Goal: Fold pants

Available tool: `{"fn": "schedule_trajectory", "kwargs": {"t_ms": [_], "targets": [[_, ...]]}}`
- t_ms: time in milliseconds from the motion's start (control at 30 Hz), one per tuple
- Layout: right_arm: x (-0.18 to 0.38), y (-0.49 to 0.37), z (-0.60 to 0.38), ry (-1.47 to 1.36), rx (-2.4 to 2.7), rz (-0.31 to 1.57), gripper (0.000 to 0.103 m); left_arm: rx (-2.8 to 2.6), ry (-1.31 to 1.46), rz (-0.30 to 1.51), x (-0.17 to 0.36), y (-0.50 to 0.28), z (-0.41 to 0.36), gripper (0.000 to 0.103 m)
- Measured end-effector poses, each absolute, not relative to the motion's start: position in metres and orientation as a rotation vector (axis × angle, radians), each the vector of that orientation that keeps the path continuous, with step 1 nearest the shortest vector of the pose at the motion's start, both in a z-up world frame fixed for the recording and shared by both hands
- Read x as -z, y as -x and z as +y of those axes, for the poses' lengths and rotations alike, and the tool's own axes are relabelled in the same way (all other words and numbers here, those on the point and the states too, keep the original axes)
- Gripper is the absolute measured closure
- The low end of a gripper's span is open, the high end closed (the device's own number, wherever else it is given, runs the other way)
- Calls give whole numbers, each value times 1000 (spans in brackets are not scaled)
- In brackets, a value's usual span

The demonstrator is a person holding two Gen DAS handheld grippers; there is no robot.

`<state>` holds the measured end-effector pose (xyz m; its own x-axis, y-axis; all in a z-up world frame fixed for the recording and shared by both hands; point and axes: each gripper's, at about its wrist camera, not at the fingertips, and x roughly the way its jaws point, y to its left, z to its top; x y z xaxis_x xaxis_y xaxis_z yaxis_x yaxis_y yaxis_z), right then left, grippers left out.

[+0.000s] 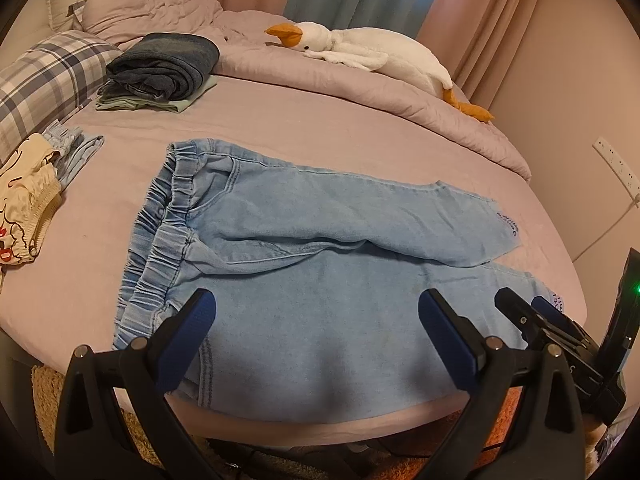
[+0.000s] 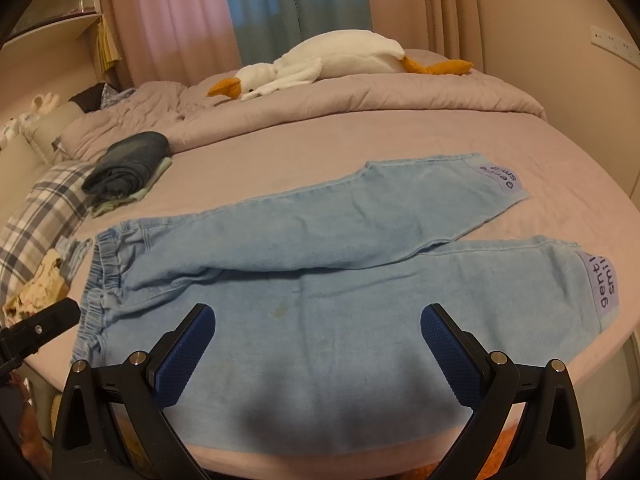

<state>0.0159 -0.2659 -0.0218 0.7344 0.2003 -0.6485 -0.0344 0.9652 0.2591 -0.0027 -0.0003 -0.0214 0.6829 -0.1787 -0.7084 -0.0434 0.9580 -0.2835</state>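
Note:
Light blue denim pants lie spread flat on the pink bed sheet, elastic waistband at the left, both legs running right; they also show in the right wrist view. The leg cuffs carry purple printed labels. My left gripper is open and empty, hovering over the near leg by the bed's front edge. My right gripper is open and empty over the near leg too; it shows at the right in the left wrist view.
A stack of folded dark jeans sits at the back left beside a plaid pillow. Cream printed clothes lie at the left. A white plush goose rests on the rumpled duvet behind.

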Motion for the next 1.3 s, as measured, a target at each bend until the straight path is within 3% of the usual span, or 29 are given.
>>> {"fn": "schedule_trajectory", "kwargs": {"t_ms": [1300], "targets": [[21,-25,-274,-253,-113,770,1,84,266,864,30,-2,-10,2]]}}
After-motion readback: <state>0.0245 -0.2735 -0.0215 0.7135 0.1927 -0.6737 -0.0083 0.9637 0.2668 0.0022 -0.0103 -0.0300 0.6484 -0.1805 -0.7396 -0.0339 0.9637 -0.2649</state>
